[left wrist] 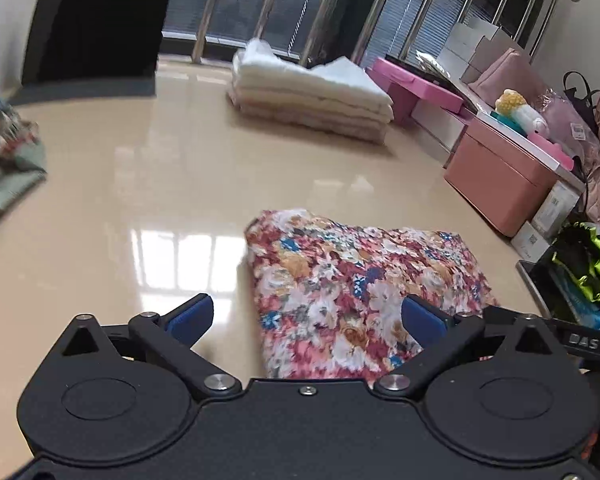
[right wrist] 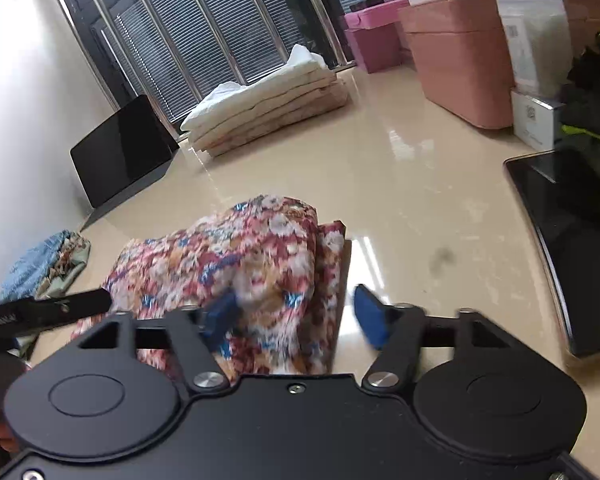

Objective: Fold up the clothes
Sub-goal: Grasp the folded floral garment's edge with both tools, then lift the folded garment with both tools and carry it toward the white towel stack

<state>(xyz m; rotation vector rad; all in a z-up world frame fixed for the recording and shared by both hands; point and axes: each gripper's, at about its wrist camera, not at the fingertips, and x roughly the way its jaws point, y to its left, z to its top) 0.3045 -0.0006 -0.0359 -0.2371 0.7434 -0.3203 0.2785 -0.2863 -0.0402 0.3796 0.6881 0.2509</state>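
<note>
Lying on the glossy beige table (left wrist: 132,184), the floral garment (left wrist: 364,280) is sitting folded into a thick bundle near the table's front edge. You are holding the left gripper (left wrist: 308,320) over the bundle's left part with its jaws spread wide; its right blue pad (left wrist: 422,320) is standing over the cloth and the left pad over bare table, and neither is pressing on anything. You are holding the right gripper (right wrist: 296,312) partly open at the bundle's right end: its left pad (right wrist: 220,314) is lying against the fabric while the right pad (right wrist: 370,318) is standing clear over the table, so no grip is in place. Farther back, a stack of folded white textiles (left wrist: 312,92) is resting near the window, pink storage boxes (left wrist: 500,176) are standing along the right side, and a heap of other clothes (left wrist: 8,152) is lying at the left edge
</note>
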